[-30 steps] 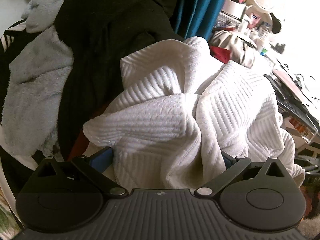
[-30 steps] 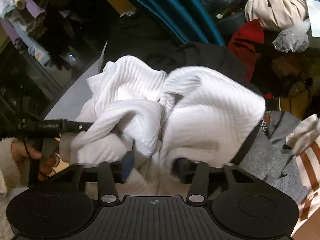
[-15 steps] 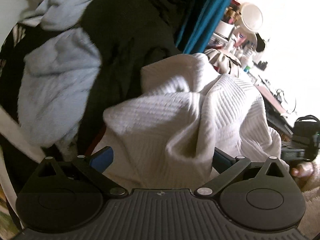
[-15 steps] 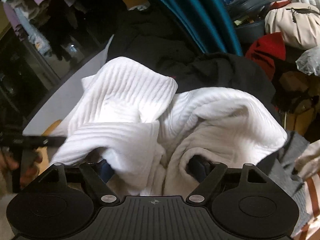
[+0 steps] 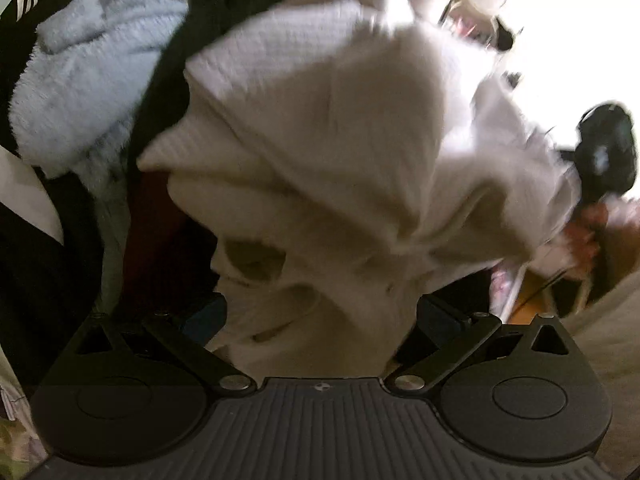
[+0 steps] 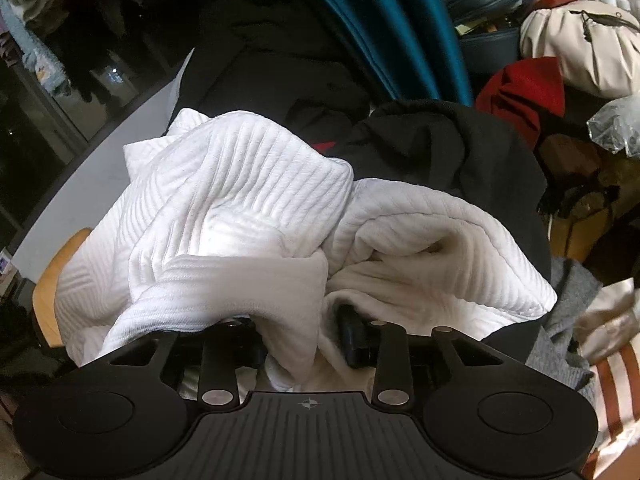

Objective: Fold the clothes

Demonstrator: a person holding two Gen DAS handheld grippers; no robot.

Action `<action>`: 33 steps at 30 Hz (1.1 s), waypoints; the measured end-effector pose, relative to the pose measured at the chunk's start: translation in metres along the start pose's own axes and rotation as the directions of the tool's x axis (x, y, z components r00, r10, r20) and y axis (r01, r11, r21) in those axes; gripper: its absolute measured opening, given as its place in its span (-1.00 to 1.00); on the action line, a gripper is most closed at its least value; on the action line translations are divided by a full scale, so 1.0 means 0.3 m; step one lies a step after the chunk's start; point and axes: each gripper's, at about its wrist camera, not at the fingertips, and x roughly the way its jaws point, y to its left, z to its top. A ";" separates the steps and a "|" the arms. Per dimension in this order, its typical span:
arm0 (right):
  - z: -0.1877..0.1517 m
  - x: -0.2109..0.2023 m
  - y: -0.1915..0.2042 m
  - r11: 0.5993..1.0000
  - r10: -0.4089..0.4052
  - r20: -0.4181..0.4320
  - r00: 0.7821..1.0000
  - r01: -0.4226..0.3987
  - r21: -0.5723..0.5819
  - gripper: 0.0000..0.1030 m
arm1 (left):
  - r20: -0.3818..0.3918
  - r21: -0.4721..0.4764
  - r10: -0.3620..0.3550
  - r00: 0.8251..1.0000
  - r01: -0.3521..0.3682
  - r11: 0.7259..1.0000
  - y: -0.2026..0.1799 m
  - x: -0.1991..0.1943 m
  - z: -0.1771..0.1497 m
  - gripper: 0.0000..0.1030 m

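Observation:
A white ribbed garment (image 6: 240, 200) lies bunched on a heap of dark clothes. My right gripper (image 6: 300, 336) is low at its near edge; its jaws are closing, with a hanging fold of the white fabric between them. The left finger is hidden under the cloth. In the left wrist view the same white garment (image 5: 340, 140) is blurred and fills the frame. My left gripper (image 5: 320, 316) stands wide, with a bulk of white cloth between its fingers. The other gripper (image 5: 604, 152) and a hand (image 5: 584, 236) show at the right.
A pale blue fleece (image 5: 88, 72) and black clothes (image 6: 440, 148) surround the white garment. Behind hang a teal curtain (image 6: 380, 20), a red garment (image 6: 524, 88) and a beige bag (image 6: 580, 48). Grey knit (image 6: 568, 320) and striped fabric (image 6: 616, 380) lie at the right.
The left gripper has dropped closer under the white garment, which now fills its view. The right jaws widened, then narrowed onto a fold of the garment as that gripper shifted sideways.

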 end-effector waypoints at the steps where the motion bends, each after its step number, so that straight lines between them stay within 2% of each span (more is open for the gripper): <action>1: 0.002 0.003 -0.004 1.000 0.000 -0.003 1.000 0.000 0.003 -0.38 | 0.005 -0.009 0.021 1.000 -0.021 1.000 -0.004 0.020 -0.001 1.00; 5: 0.005 0.010 -0.008 1.000 -0.006 -0.012 1.000 0.006 0.013 -0.37 | 0.027 -0.071 0.067 0.997 -0.065 0.995 -0.014 0.083 0.026 1.00; 9: 0.010 0.014 -0.004 1.000 -0.016 -0.018 1.000 0.016 0.001 -0.37 | -0.017 0.003 0.144 0.989 -0.144 0.990 -0.071 0.136 0.059 0.98; 10: 0.010 0.014 -0.001 1.000 -0.019 -0.018 1.000 0.019 -0.005 -0.37 | -0.025 0.022 0.158 0.987 -0.158 0.987 -0.084 0.139 0.064 0.80; 11: 0.010 0.013 0.002 1.000 -0.022 -0.019 1.000 0.022 -0.011 -0.37 | -0.027 0.028 0.159 0.987 -0.158 0.987 -0.092 0.131 0.066 0.45; 12: 0.009 0.012 0.006 1.000 -0.025 -0.019 1.000 0.024 -0.018 -0.36 | -0.028 0.026 0.156 0.987 -0.156 0.987 -0.097 0.118 0.068 0.31; 14: 0.009 0.008 0.016 0.999 -0.032 -0.025 0.999 0.031 -0.026 -0.36 | -0.020 0.023 0.158 0.987 -0.157 0.987 -0.107 0.079 0.069 -0.28; 17: 0.017 0.002 0.039 0.998 -0.051 -0.041 0.998 0.049 -0.044 -0.36 | 0.009 0.022 0.155 0.988 -0.156 0.988 -0.125 0.009 0.067 -0.58; 23: 0.056 -0.009 0.109 0.992 -0.105 -0.088 0.991 0.097 -0.085 -0.43 | 0.109 -0.050 0.155 0.982 -0.151 0.987 -0.154 -0.132 0.096 -0.64; 28: 0.102 -0.039 0.159 0.992 -0.083 -0.063 0.995 0.077 -0.097 -0.49 | 0.215 -0.078 0.155 0.964 -0.142 0.987 -0.182 -0.212 0.143 -0.65; 33: 0.111 -0.007 0.158 0.992 -0.077 -0.087 0.993 0.068 -0.104 -0.48 | 0.202 -0.169 0.189 0.961 -0.156 0.973 -0.103 -0.155 0.162 -0.65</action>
